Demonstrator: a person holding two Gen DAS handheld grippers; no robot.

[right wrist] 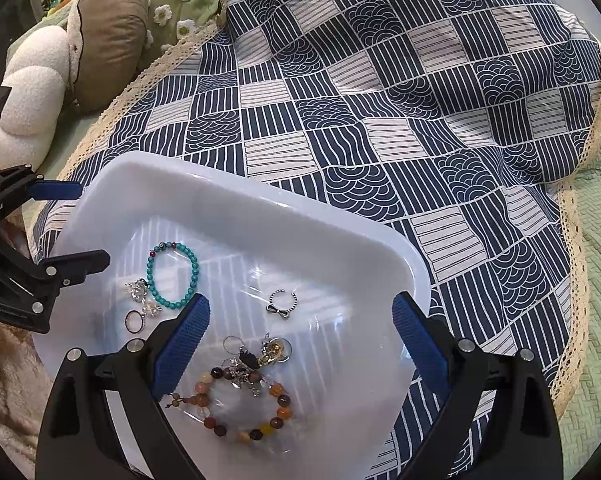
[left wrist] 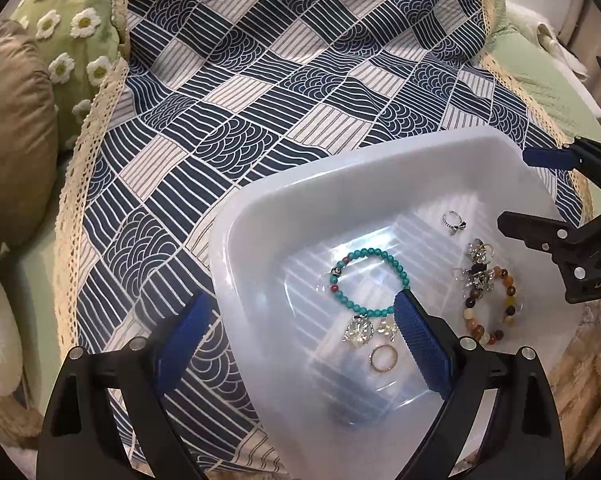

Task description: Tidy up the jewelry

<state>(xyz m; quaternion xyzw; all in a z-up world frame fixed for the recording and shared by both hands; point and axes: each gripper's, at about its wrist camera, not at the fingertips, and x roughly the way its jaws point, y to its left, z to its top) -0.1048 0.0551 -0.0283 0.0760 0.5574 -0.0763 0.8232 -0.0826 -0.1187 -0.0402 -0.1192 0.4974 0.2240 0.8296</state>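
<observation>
1. Inside white tray (right wrist: 260,208): turquoise bracelet (right wrist: 172,272), amber bracelet (right wrist: 248,408), bow ring (right wrist: 282,302), plain ring (right wrist: 133,321), charm cluster (right wrist: 260,352).
2. Tray sits on navy-and-cream patterned cloth (right wrist: 380,100), lace-edged, over green bedding (right wrist: 596,280).
3. Left gripper (left wrist: 300,336): jaws apart, straddling tray rim, holding nothing.
4. Right gripper (right wrist: 300,340): jaws apart over tray, holding nothing.
5. Daisy pillow (left wrist: 68,28), tan cushion (right wrist: 108,28) beyond cloth.

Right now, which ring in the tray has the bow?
The silver beaded ring, lying alone mid-tray. The plain gold band sits by the turquoise bracelet and has no ornament.
</observation>
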